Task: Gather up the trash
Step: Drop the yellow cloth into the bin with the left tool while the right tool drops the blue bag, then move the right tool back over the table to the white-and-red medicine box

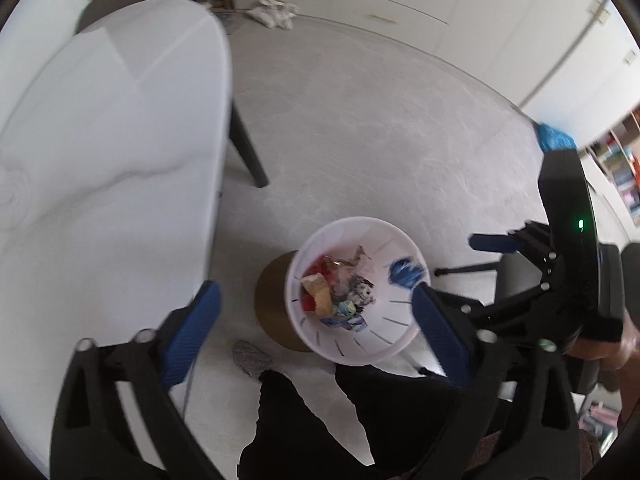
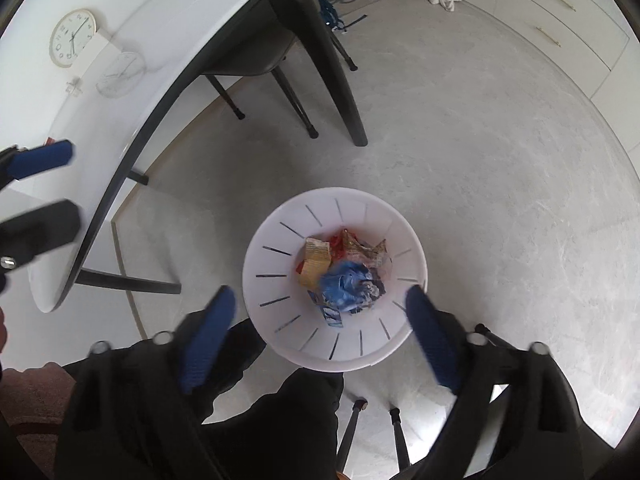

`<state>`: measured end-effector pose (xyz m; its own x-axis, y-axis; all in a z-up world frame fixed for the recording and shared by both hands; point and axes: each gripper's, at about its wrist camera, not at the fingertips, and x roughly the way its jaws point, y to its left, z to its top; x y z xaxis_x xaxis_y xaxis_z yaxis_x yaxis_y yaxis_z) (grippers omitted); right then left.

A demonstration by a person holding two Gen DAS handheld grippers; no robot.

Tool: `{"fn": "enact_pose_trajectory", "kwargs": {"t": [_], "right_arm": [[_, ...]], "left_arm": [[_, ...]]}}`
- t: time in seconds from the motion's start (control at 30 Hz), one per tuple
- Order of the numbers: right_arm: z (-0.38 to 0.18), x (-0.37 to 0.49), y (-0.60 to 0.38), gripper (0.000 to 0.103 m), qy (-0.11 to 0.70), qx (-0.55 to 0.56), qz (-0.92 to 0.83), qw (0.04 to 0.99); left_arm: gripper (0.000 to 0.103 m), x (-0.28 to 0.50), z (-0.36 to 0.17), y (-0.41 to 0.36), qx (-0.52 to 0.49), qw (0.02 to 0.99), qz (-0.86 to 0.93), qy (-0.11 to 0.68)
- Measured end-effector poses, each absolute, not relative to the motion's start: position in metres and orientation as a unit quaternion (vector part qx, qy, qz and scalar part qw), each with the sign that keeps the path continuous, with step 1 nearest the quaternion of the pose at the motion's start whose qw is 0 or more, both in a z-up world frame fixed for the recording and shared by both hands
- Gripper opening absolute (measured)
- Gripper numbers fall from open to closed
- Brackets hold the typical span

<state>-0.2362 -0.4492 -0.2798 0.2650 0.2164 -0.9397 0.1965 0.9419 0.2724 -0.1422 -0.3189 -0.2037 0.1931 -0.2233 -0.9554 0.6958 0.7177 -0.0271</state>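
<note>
A white slotted trash bin [image 1: 394,236] [image 2: 280,216] stands on the grey floor below both grippers. Inside lies a pile of crumpled wrappers [image 1: 324,292] in red, tan and grey. A crumpled blue piece [image 2: 344,284] lies on top of the pile in the right wrist view. In the left wrist view a blurred blue piece [image 1: 404,274] shows by the bin's right inner wall; whether it rests there I cannot tell. My left gripper [image 1: 316,304] [image 2: 70,188] is open and holds nothing. My right gripper [image 2: 320,300] is open over the bin with nothing between its pads [image 1: 492,242].
A white table [image 1: 100,140] [image 2: 168,32] with dark legs stands left of the bin, with a round clock [image 2: 73,38] on it. A brown round base [image 1: 272,304] touches the bin's left side. A person's dark trouser legs [image 1: 304,420] and chair legs [image 2: 352,428] are below. White drawers [image 2: 560,20] line the far wall.
</note>
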Motion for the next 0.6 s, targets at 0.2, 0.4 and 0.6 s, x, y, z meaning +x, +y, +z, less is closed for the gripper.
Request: {"fn": "enact_pose_trajectory", "kwargs": {"t": [0.2,0.4,0.6], "right_arm": [[-0.274,-0.224,-0.441,0.094,0.612,0.165,0.013,0.773],[-0.244,-0.212,-0.429,0.096,0.590,0.136,0.020,0.796],[-0.196,-0.182,-0.401,0.096,0.558,0.108,0.048,0.822]], "left_arm": [[0.095,-0.129,-0.183,-0.288,0.177,0.771,-0.267,0.551],[0.095,-0.121,-0.171,-0.265,0.140,0.792,-0.238,0.545],[0.095,-0.108,-0.146,-0.222,0.095,0.823,-0.186,0.528]]}}
